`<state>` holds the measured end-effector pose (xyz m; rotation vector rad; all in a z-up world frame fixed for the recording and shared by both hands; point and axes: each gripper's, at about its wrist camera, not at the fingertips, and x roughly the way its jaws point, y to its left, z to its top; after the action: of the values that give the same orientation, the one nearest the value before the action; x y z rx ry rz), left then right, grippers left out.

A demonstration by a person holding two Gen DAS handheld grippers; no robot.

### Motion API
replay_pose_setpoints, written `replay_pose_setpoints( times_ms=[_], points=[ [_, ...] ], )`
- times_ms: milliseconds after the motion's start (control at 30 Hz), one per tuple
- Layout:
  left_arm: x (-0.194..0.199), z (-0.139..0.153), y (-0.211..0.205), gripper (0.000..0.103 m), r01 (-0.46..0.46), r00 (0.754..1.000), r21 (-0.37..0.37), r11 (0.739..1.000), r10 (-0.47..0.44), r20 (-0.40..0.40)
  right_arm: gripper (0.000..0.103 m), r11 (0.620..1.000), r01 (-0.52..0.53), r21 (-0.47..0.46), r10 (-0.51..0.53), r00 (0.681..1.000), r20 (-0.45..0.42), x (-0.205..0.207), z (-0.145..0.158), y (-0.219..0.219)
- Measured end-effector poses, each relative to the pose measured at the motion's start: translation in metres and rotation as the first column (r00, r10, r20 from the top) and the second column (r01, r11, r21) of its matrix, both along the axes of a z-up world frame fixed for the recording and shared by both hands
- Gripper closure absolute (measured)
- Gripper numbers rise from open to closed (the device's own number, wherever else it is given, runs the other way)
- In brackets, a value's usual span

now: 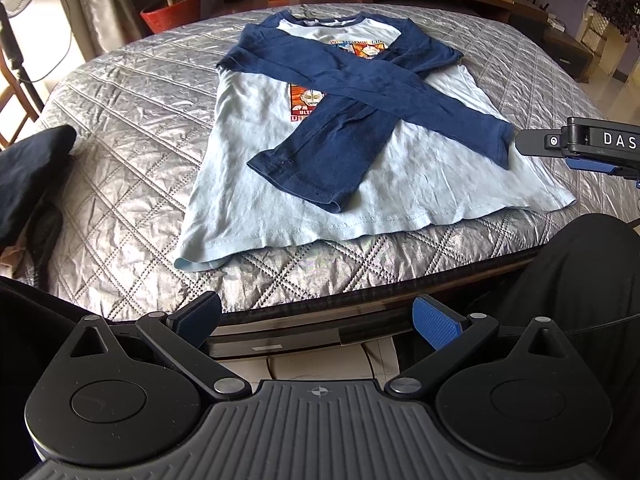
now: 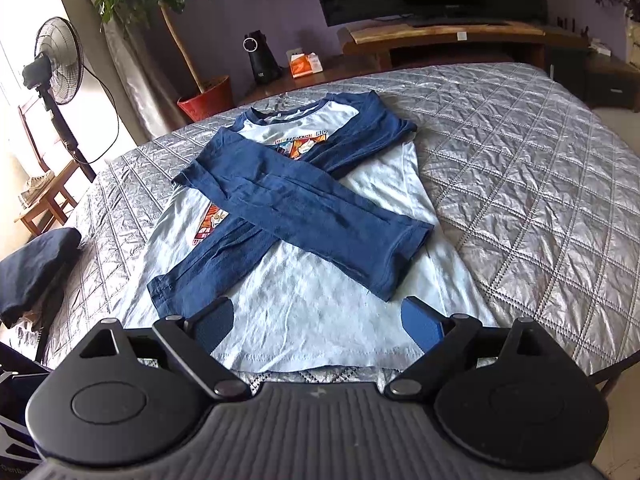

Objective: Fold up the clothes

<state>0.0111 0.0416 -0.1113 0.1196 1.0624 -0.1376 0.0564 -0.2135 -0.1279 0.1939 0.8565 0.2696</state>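
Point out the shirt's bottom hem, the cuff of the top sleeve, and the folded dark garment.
Bottom hem (image 2: 304,364), right wrist view, on the pale stitched edge.
Top sleeve cuff (image 2: 404,258), right wrist view, on the navy cuff end.
Folded dark garment (image 1: 28,176), left wrist view, on its upper face.

Two hand-held grippers, both tilted downward and forward. Left gripper (image 1: 318,322) with jaws spread wide, blue ribbed pads (image 1: 436,320) facing each other, nothing between them. Right gripper (image 2: 318,322) likewise wide apart, pads (image 2: 422,322) clear of any cloth, gap empty. From the left wrist view, right gripper (image 1: 580,152) seen side-on at the right edge, reaching in level, black body with a blue pad underneath. Dark-clothed leg (image 1: 576,276) of the person low on the right of the left wrist view.
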Motion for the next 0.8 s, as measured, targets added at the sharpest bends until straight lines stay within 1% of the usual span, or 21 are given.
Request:
replay_pose_setpoints(
  times_ms=[800],
  points=[
    [-0.0023,-0.0031,-0.006,0.001,0.035,0.999,0.022,0.999,-0.035,-0.008,0.012,1.0,-0.004,-0.016,0.004,1.0,-0.009,-0.0009,0.0012,0.0016]
  ],
)
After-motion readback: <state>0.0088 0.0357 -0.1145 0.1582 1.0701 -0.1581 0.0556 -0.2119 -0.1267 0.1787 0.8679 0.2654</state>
